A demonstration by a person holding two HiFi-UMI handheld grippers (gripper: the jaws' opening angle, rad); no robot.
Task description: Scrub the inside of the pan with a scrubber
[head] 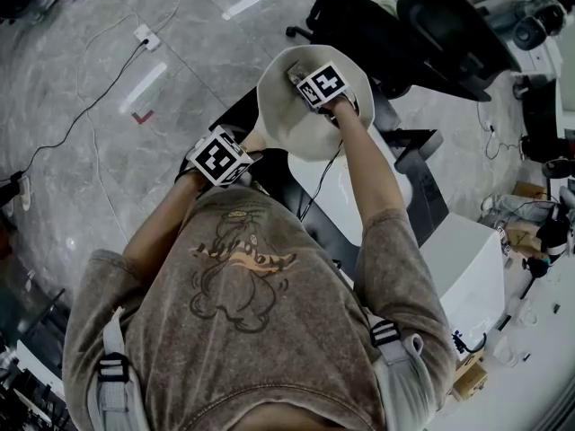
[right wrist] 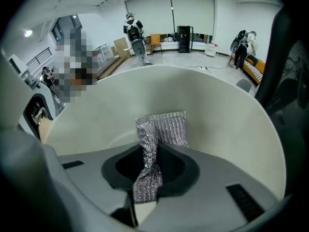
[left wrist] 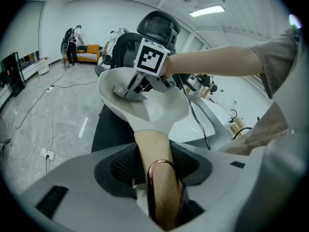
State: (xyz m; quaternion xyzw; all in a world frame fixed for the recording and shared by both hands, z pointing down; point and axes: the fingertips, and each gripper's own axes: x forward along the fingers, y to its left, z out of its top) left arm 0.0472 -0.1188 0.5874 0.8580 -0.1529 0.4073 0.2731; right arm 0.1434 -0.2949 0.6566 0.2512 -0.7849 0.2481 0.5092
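The pan (head: 286, 119) is up in the air, a pale cream bowl tilted with its inside turned toward the person; it hangs over the near edge of the white worktop (head: 355, 196). Its tan handle (left wrist: 153, 146) runs back to the left gripper (left wrist: 157, 170), whose jaws are clamped on it from both sides, just ahead of the copper hanging loop (left wrist: 164, 178) at the handle's end. Inside the bowl is the scrubber (right wrist: 159, 129), a crinkled silver pad; the right gripper (right wrist: 149, 173) has its jaws pinched tight on the lower end, and the free upper end stands up against the pan's inner wall (right wrist: 227, 124), on the side away from the handle. From the left gripper view the right gripper (left wrist: 140, 85) reaches in over the rim, its marker cube (left wrist: 153, 57) on top, with the scrubber (left wrist: 126, 92) low against the wall. Further out: grey marbled floor (head: 81, 70) with a power strip (head: 146, 36) and trailing cable; a black office chair (head: 449, 25) beyond the worktop; people standing far back in the room (right wrist: 135, 33).
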